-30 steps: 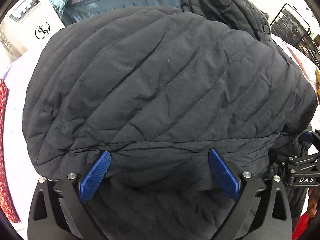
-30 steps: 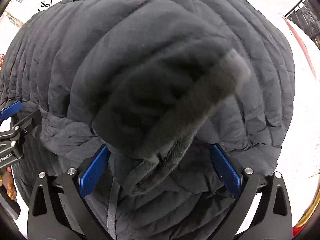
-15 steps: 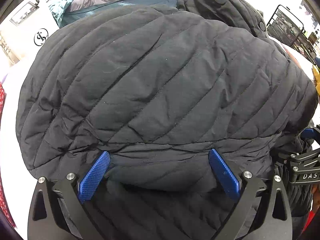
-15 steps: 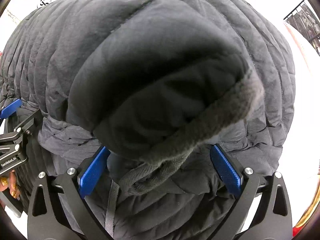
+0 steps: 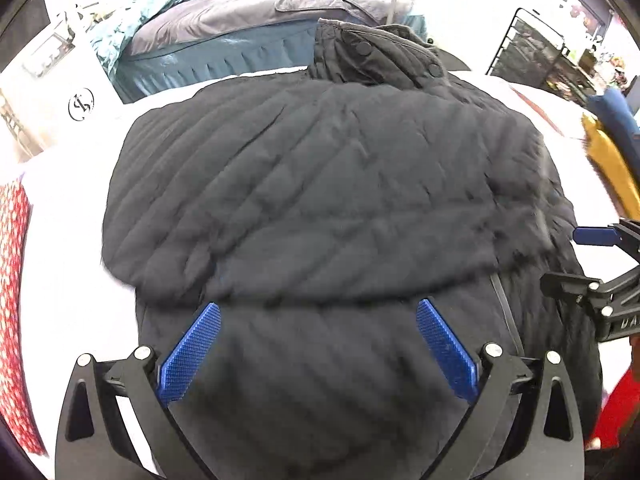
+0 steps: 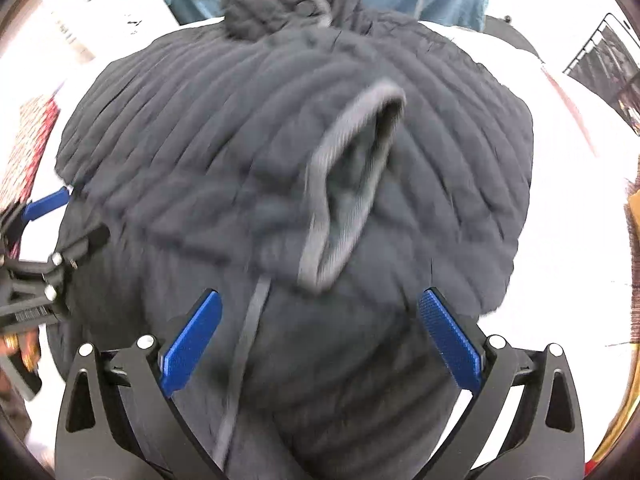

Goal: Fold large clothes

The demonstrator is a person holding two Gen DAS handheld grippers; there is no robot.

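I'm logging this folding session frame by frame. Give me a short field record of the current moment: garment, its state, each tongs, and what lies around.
garment: black quilted puffer jacket
state: sleeve folded across the body, grey ribbed cuff lying on top
surface: white table
left tongs: open, above the jacket's near edge, gripping nothing
right tongs: open, above the jacket, gripping nothing
behind: teal and grey padded garment
far right: black wire rack
far left: red patterned cloth
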